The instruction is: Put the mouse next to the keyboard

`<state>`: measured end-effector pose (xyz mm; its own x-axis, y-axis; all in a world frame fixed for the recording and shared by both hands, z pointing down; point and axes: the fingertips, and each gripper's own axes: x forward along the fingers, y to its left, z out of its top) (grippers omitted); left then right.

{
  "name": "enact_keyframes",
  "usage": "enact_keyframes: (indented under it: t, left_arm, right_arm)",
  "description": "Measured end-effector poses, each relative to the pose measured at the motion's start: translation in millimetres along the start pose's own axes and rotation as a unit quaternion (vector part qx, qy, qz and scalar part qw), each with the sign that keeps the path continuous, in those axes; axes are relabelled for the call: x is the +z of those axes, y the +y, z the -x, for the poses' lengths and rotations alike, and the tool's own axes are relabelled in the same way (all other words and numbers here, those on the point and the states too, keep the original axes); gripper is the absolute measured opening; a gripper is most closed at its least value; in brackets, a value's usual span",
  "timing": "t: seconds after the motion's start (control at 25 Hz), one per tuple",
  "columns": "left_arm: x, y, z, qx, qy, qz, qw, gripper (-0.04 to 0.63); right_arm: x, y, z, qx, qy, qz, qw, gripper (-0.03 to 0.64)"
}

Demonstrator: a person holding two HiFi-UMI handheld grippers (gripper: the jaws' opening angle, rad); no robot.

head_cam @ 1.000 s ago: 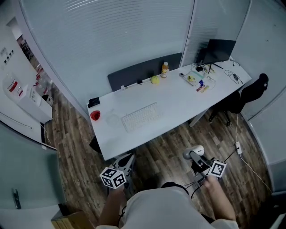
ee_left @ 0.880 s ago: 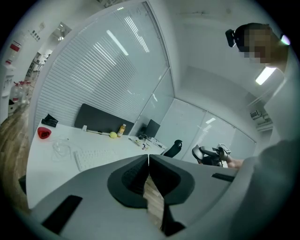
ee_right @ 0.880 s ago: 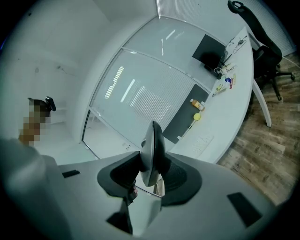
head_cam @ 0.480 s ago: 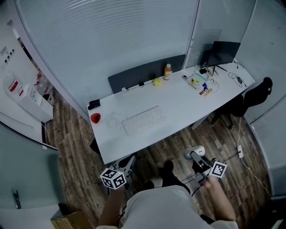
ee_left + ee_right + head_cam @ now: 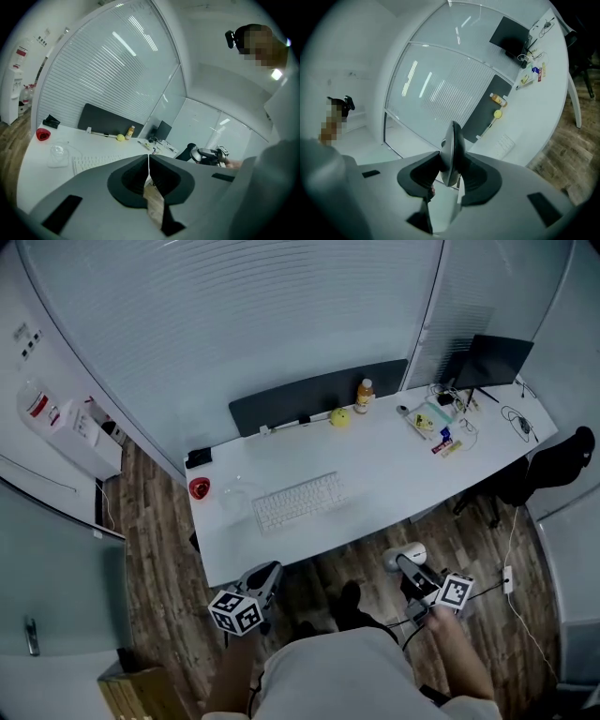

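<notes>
While I am standing back from the desk (image 5: 375, 460), my right claw (image 5: 404, 564) is clamping the mouse (image 5: 406, 556) edge-up between its jaws. The mouse is hanging over the floor (image 5: 361, 554) at 5 o'clock from the keyboard (image 5: 298, 502), well apart from it. My left claw (image 5: 263, 577) is pressing its jaws together on nothing, hovering at 7 o'clock from the keyboard. A red cup (image 5: 199, 487) is sitting at the keyboard's 9 o'clock, a yellow ball (image 5: 339, 417) at its 1 o'clock

Bare desk (image 5: 394, 465) right of the keyboard (image 5: 298, 502); a clear container (image 5: 234, 494) crowds its left
</notes>
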<state>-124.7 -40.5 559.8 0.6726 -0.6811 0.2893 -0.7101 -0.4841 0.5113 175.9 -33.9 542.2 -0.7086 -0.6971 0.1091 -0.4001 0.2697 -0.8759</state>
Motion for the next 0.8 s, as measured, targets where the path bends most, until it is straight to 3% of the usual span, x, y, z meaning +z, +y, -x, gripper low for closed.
enact_keyframes:
  t: [0.48, 0.8]
  left_arm:
    - [4.2, -22.1, -74.0, 0.051, -0.004, 0.014, 0.9986, 0.021]
    - [0.4, -36.6, -113.1, 0.075, -0.007, 0.025, 0.9969, 0.021]
  right_arm:
    - [74.8, -48.7, -27.1, 0.032, 0.069, 0.005, 0.997, 0.149]
    - [100.4, -83.0, -41.6, 0.042, 0.114, 0.005, 0.993, 0.149]
